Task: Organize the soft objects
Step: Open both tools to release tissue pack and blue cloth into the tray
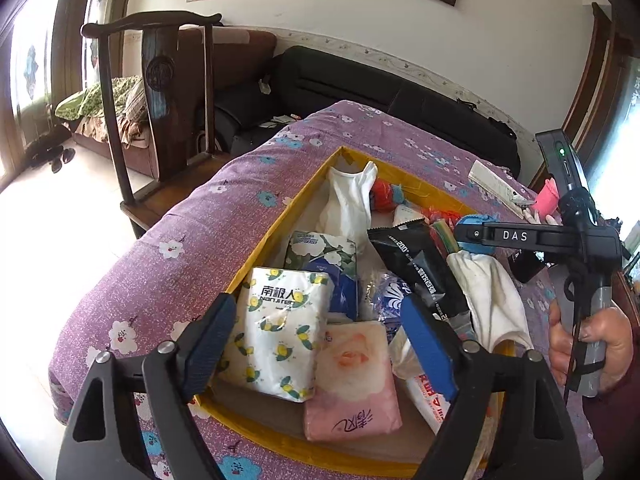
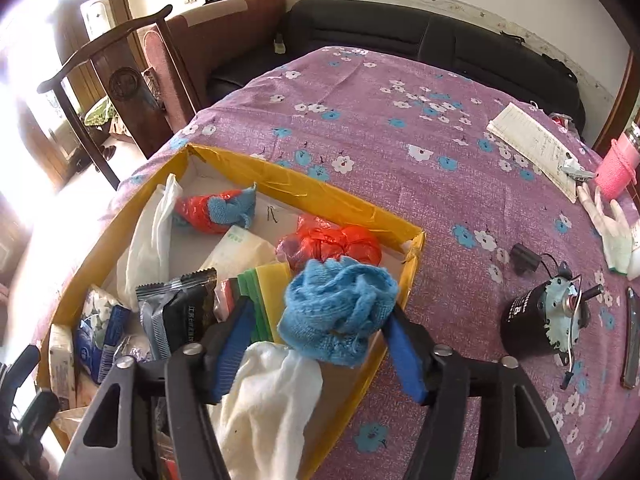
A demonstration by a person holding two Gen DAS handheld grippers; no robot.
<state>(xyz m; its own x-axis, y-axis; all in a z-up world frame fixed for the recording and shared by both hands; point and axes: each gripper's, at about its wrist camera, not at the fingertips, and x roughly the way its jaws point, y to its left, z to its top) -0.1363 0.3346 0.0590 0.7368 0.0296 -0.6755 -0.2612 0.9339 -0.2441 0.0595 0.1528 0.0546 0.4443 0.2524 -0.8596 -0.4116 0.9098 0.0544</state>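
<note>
Purple flowered tablecloth (image 2: pixel 400 128), bearing yellow box (image 2: pixel 344 196) that is nearly full: tissue packs (image 1: pixel 280 332), blue knit cloth (image 2: pixel 340 308), white cloth (image 2: pixel 272 400). Left gripper (image 1: pixel 324 344) and right gripper (image 2: pixel 320 344) both spread, gripping nothing. Outstanding: white glove (image 2: pixel 612 232) on table.

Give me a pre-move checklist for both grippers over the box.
1. Left gripper open: ok; nothing is pinched between its pads.
2. Right gripper open: ok.
3. Blue cloth released: cannot tell; it sits between the right pads, contact unclear.
4. White cloth inside the box: not ok; it drapes over the near wall.
5. Tissue packs inside the box: ok.
6. Motor outside the box, on the bedspread: ok.
</note>
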